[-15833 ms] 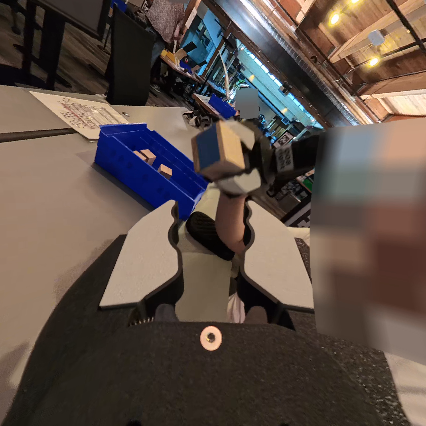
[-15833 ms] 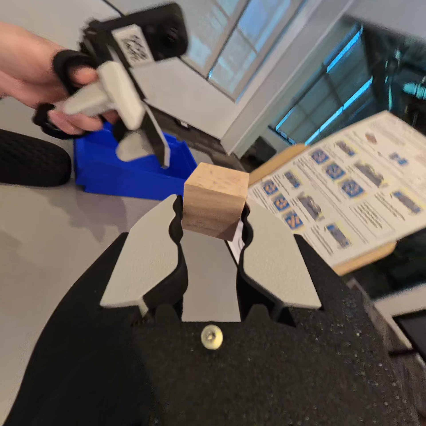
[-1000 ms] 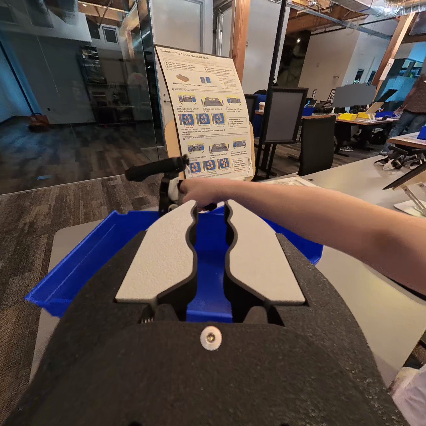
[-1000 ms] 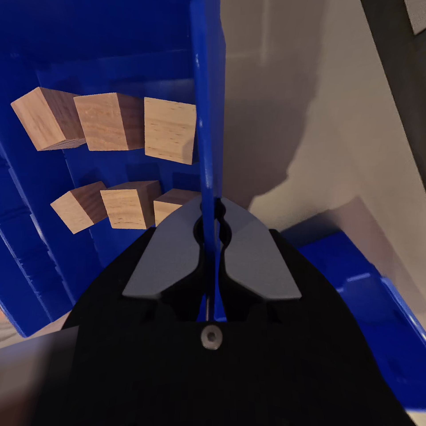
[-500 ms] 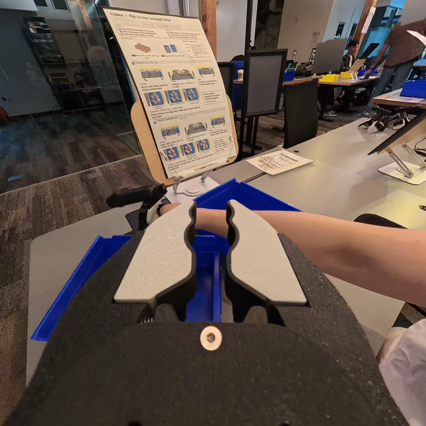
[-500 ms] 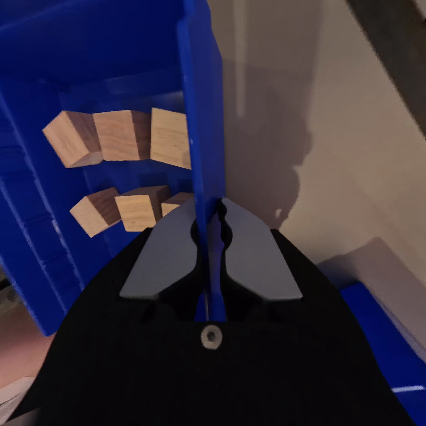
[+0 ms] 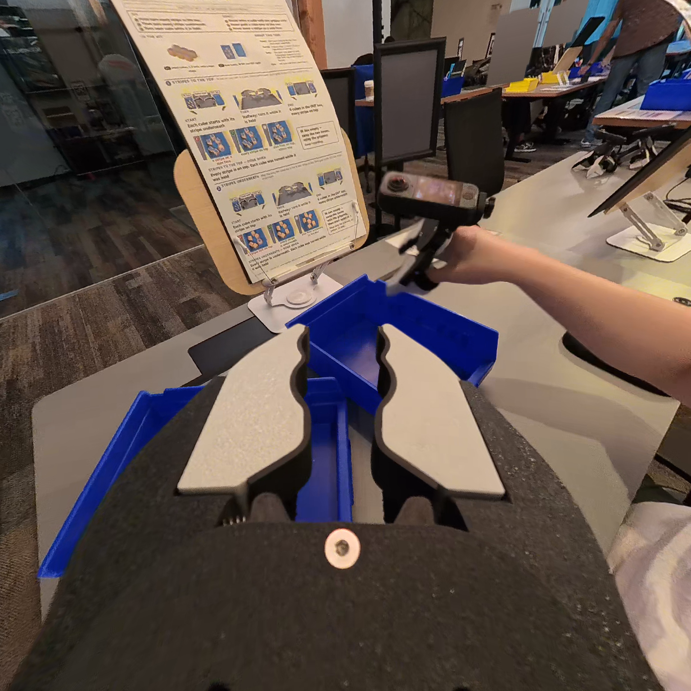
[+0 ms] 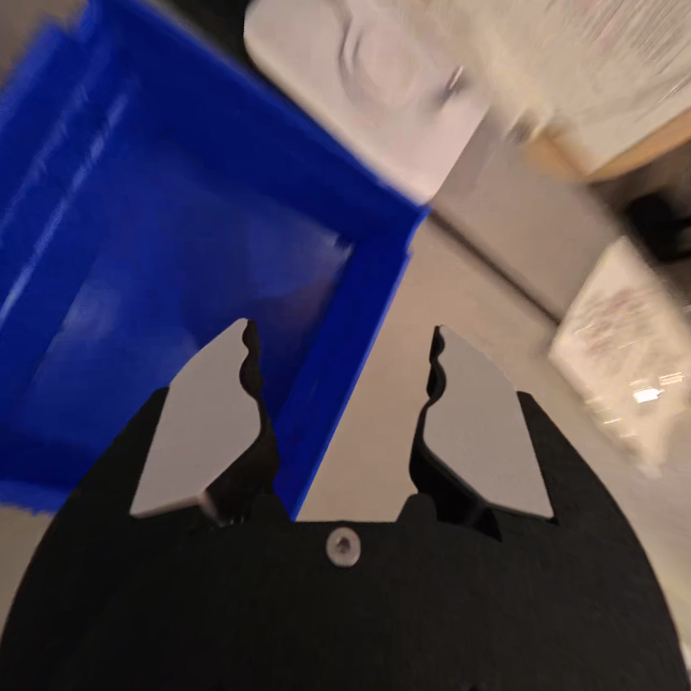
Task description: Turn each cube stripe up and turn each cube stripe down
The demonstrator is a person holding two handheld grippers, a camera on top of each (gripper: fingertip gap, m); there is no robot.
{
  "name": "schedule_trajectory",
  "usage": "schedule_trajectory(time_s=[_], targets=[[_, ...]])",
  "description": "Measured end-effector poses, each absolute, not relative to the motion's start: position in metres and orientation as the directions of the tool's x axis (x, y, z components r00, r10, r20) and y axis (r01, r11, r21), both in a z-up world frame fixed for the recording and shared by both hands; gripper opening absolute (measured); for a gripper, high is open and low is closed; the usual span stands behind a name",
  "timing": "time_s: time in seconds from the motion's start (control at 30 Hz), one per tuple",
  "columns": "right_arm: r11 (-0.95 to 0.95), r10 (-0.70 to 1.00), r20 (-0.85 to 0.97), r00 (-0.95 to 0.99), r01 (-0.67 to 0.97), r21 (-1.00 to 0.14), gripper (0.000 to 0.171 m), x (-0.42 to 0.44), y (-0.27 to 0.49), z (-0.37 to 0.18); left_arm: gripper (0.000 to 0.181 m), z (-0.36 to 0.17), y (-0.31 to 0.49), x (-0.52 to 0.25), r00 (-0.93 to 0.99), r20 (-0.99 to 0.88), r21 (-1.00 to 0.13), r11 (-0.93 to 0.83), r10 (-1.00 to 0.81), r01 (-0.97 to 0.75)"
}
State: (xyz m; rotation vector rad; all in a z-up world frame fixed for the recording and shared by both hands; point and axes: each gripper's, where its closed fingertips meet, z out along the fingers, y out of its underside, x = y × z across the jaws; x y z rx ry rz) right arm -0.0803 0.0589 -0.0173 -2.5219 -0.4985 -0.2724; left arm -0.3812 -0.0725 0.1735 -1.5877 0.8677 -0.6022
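Note:
No cube shows in either view now. In the left wrist view my left gripper [image 7: 343, 331] is open and empty, hovering over the near blue bin [image 7: 104, 471], whose inside it mostly hides. A second blue bin [image 7: 441, 329] stands behind it to the right, and the part of its floor that shows is bare. My right gripper [image 7: 396, 278], held by a hand, is at that bin's far corner. In the blurred right wrist view the right gripper [image 8: 342, 324] is wide open, with a blue bin wall [image 8: 336, 374] between the jaws but not clamped.
An instruction sheet on a wooden stand [image 7: 261, 149] stands just behind the bins on a white base [image 7: 295, 299]. The person's forearm [image 7: 579, 310] crosses the right side above the grey table [image 7: 542, 430]. A paper sheet [image 8: 617, 355] lies to the right.
My right gripper let go of the wall of the bin holding the cubes, opened wide and swung right to the other bin's corner. My left gripper stayed over the near bin and opened slightly.

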Motion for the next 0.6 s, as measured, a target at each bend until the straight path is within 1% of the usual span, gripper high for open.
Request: schedule_trajectory(time_s=[0.03, 0.1, 0.13, 0.2, 0.23, 0.27, 0.33, 0.4, 0.5, 0.6], targets=[[-0.825, 0.278, 0.228, 0.933, 0.354, -0.441, 0.088, -0.070, 0.049, -0.037, 0.036, 0.173, -0.072, -0.378, 0.593, -0.085, -0.975, -0.056, -0.801, -0.216], [-0.857, 0.246, 0.212, 0.946, 0.315, -0.409, 0.091, -0.050, 0.042, -0.067, 0.039, 0.170, -0.072, -0.373, 0.596, -0.104, -0.969, -0.053, -0.796, -0.240], [-0.878, 0.252, 0.191, 0.949, 0.307, -0.368, 0.087, -0.046, 0.037, -0.082, 0.040, 0.169, -0.073, -0.370, 0.592, -0.113, -0.967, -0.050, -0.798, -0.251], [-0.912, 0.304, 0.085, 0.949, 0.316, -0.263, 0.053, -0.053, 0.024, -0.111, 0.040, 0.168, -0.074, -0.363, 0.577, -0.125, -0.962, -0.044, -0.807, -0.270], [-0.919, 0.317, 0.023, 0.948, 0.313, -0.238, 0.034, -0.060, 0.022, -0.120, 0.040, 0.166, -0.075, -0.360, 0.568, -0.131, -0.959, -0.042, -0.813, -0.282], [-0.926, 0.294, 0.015, 0.956, 0.288, -0.243, 0.023, -0.058, 0.025, -0.120, 0.039, 0.164, -0.076, -0.356, 0.558, -0.137, -0.955, -0.041, -0.819, -0.295], [-0.937, 0.283, -0.032, 0.959, 0.269, -0.223, 0.011, -0.052, 0.026, -0.119, 0.039, 0.160, -0.076, -0.349, 0.541, -0.147, -0.945, -0.044, -0.828, -0.325], [-0.953, 0.261, -0.107, 0.959, 0.239, -0.185, 0.008, -0.039, 0.022, -0.120, 0.039, 0.155, -0.075, -0.342, 0.531, -0.159, -0.934, -0.048, -0.832, -0.354], [-0.963, 0.243, -0.088, 0.966, 0.230, -0.138, 0.007, 0.007, 0.010, -0.121, 0.040, 0.153, -0.071, -0.335, 0.530, -0.169, -0.927, -0.047, -0.831, -0.371], [-0.977, 0.184, -0.118, 0.976, 0.169, -0.129, 0.006, 0.055, -0.008, -0.121, 0.040, 0.155, -0.069, -0.330, 0.521, -0.167, -0.932, -0.039, -0.837, -0.361]])
